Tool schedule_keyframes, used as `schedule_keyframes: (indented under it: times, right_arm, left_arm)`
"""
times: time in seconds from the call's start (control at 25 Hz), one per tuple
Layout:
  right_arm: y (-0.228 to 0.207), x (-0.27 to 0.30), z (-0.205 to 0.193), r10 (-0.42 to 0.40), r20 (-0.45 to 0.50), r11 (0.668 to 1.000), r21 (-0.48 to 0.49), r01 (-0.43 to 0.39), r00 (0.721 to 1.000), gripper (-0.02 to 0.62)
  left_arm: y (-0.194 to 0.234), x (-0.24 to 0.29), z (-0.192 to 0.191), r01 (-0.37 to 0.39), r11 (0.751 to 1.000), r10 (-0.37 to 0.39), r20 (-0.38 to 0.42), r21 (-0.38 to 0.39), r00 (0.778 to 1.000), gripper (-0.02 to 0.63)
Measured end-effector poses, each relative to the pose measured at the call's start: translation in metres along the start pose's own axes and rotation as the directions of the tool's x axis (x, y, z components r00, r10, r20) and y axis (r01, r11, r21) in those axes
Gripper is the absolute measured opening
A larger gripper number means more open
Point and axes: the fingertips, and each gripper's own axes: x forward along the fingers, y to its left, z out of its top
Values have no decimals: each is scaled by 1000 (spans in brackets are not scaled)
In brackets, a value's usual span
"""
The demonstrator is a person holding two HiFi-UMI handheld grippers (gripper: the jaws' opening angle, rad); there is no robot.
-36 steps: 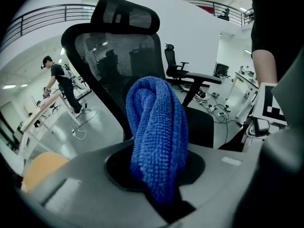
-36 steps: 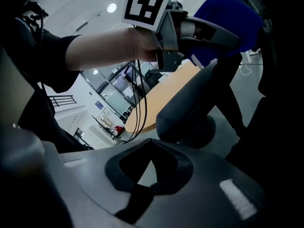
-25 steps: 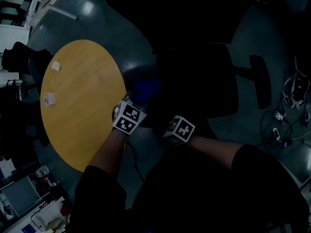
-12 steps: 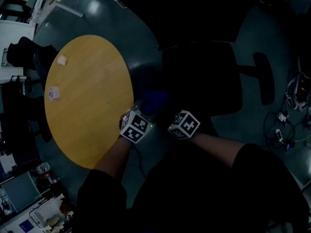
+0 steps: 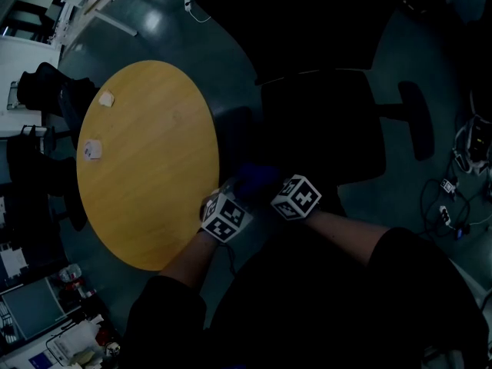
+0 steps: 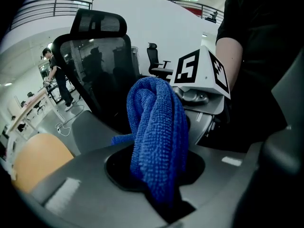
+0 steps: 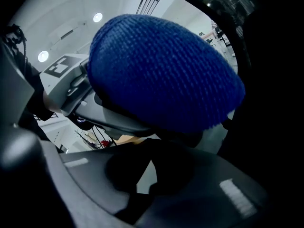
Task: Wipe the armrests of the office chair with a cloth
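Note:
In the dim head view my left gripper (image 5: 231, 200) and right gripper (image 5: 288, 192) are close together in front of the black office chair (image 5: 323, 125). The blue cloth (image 5: 254, 180) is between them. The left gripper (image 6: 161, 175) is shut on the blue cloth (image 6: 159, 141), which stands up in a bunched fold from its jaws. The right gripper (image 7: 147, 175) is shut with nothing between its jaws, right under that cloth (image 7: 161, 75). One armrest (image 5: 416, 121) shows at the chair's right. The other armrest is lost in the dark.
A round yellow table (image 5: 150, 160) stands left of the chair, with two small pale items (image 5: 93, 149) on its far side. Cables and plugs (image 5: 453, 191) lie on the floor at right. A person (image 6: 54, 77) stands far off behind the mesh chair back (image 6: 97, 56).
My left gripper has drawn the blue cloth back toward me and closer to the right gripper. The right gripper has hardly moved.

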Motion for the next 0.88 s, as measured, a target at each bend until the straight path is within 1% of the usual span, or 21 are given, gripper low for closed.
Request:
schedule_keyframes:
  times: [0.2, 0.4, 0.56, 0.68, 0.8, 0.88]
  right_arm:
    - [6, -1, -2, -31, 0, 999, -10, 31, 1000, 5]
    - [14, -3, -13, -69, -17, 997, -26, 69, 997, 5]
    - [19, -14, -13, -108, -13, 993, -59, 107, 994, 5]
    - [20, -32, -10, -158, 10, 985, -70, 158, 987, 5]
    - [17, -61, -6, -226, 52, 973, -46, 228, 973, 5]
    - [13, -86, -4, -269, 94, 962, -19, 272, 959, 5]
  left_arm:
    - [-11, -4, -4, 11, 1000, -10, 35, -17, 999, 110]
    - [-26, -8, -9, 31, 999, -28, 70, -37, 997, 110]
    - [-30, -14, -1, 21, 999, -15, 131, -45, 991, 110]
    - [-28, -24, 16, 4, 997, 13, 223, -77, 975, 110]
    - [-16, -38, 32, -13, 986, 67, 322, -165, 944, 110]
    - [-6, -46, 39, -21, 975, 104, 370, -222, 923, 110]
